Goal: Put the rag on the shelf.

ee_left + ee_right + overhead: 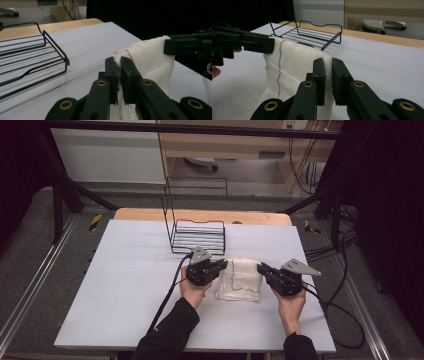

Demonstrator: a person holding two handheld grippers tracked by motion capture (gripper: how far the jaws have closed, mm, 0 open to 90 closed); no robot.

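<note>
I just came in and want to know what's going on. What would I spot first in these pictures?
First you'd spot the white cloth with a red stitched line, held up over the middle of the white table. The left gripper pinches its left top corner and the right gripper pinches its right top corner, so it hangs between them. Behind it, toward the table's far edge, stands a black wire rack.

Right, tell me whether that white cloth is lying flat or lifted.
Lifted along its far edge: the white cloth hangs between the left claw and right claw, each shut on a corner, its lower part on the table.
</note>
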